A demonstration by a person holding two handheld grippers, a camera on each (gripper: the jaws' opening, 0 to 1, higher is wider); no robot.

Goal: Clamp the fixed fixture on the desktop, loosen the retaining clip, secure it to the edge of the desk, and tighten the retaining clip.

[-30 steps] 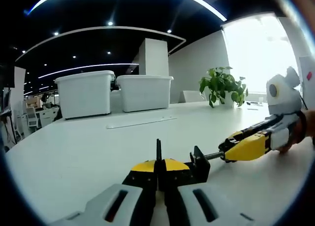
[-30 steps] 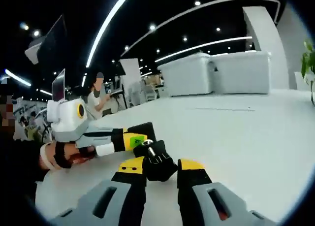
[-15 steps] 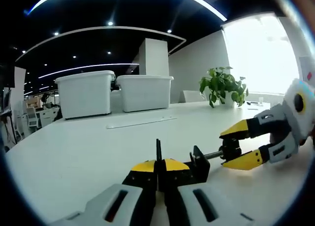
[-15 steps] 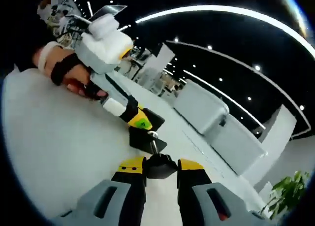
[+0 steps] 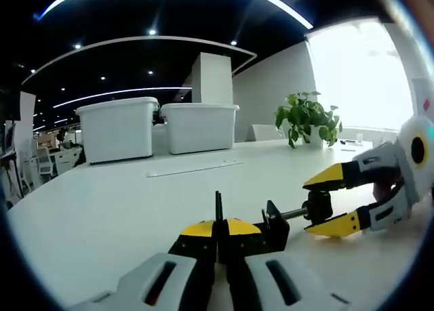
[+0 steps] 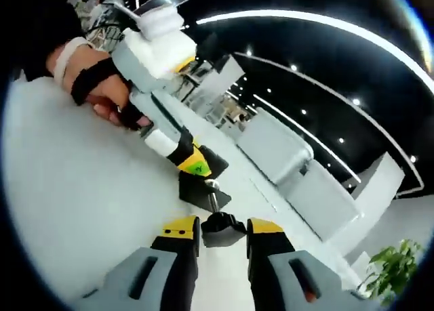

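Desk: a broad white desktop (image 5: 102,216) runs across the left gripper view; in the right gripper view it appears rolled, as a pale surface (image 6: 61,209) under the grippers.
Storage bins: two white lidded bins stand side by side at the far side of the desk, the left bin (image 5: 116,129) and the right bin (image 5: 199,127); they also show in the right gripper view (image 6: 298,182).
Plant: a green potted plant (image 5: 306,117) stands on the far right of the desk, near the bright window; its leaves reach into the lower right of the right gripper view (image 6: 393,267).
Strip: a thin pale strip (image 5: 195,169) lies flat on the desk in front of the bins.
Left gripper: the left gripper (image 5: 220,228) has its yellow-tipped jaws pressed together on the black body of the fixture. In the right gripper view it (image 6: 196,167) comes in from the upper left, carried by a person's hand (image 6: 102,97) in a black strap.
Right gripper: the right gripper (image 6: 222,228) has its jaws set either side of the black knob, touching it on both sides. In the left gripper view it (image 5: 324,202) enters from the right, with one yellow jaw above the knob and one below.
Fixture: a black clamp fixture (image 5: 274,223) sits on the desktop between the two grippers, its thin upright plate rising just above the left jaws.
Screw: a metal screw shaft (image 5: 293,214) runs from the fixture body to the knob.
Knob: the black knob (image 6: 221,225) at the screw's end lies between the right jaws.
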